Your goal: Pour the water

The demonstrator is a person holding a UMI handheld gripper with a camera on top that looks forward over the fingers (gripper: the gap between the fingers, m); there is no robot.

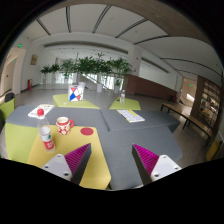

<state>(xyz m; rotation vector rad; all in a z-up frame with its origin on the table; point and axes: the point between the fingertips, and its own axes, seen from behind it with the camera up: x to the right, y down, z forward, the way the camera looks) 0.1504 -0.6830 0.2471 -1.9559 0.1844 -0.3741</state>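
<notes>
A bottle with a red cap stands on the grey table, left of and beyond my fingers. A white mug with a red pattern stands just behind it, and a small red lid lies to the mug's right. My gripper is open and empty, its magenta pads wide apart above the table's near part. Nothing is between the fingers.
Yellow mats lie on the table, one under the left finger. A standing card and papers lie farther back. Potted plants line the far wall. Dark chairs stand to the right.
</notes>
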